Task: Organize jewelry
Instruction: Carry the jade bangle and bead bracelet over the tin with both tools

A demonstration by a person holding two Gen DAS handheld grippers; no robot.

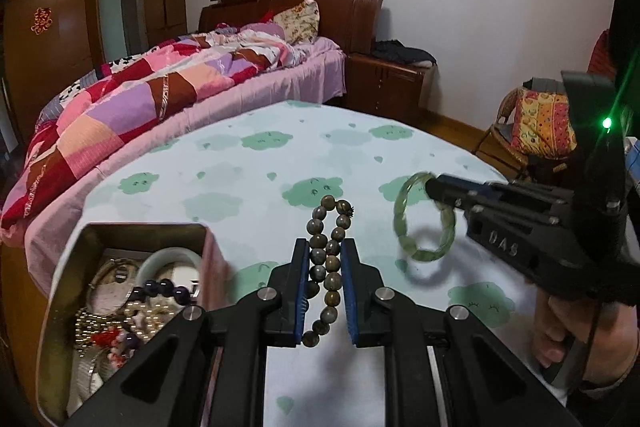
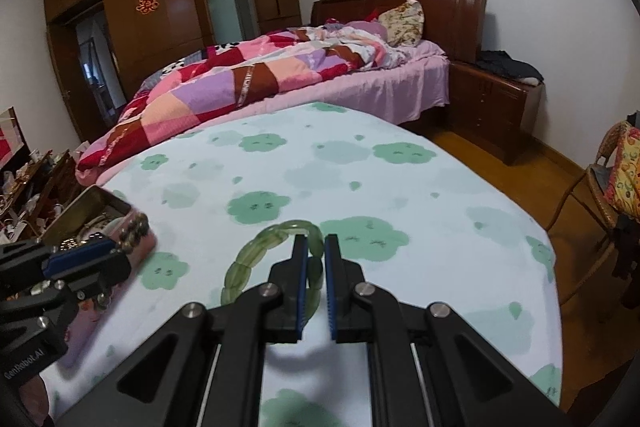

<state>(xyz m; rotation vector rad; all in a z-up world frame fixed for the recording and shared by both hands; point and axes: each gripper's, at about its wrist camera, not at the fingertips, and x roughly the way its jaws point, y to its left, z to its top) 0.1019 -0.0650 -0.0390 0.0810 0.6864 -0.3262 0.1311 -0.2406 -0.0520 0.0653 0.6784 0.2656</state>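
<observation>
My left gripper (image 1: 326,247) is shut on a brown-grey bead bracelet (image 1: 328,259) and holds it above the table, just right of an open metal tin (image 1: 120,227) that holds several pieces of jewelry. My right gripper (image 2: 316,245) is shut on a green jade bangle (image 2: 256,255) and holds it above the table. The bangle also shows in the left wrist view (image 1: 420,219), held by the right gripper (image 1: 434,189). The tin (image 2: 100,199) and the left gripper (image 2: 128,239) with its beads show at the left of the right wrist view.
The table (image 1: 248,163) wears a white cloth with green flower prints. A bed with a patchwork quilt (image 1: 132,99) stands behind it. A wooden nightstand (image 2: 492,111) and a wicker chair (image 2: 604,183) stand to the right, beyond the table edge.
</observation>
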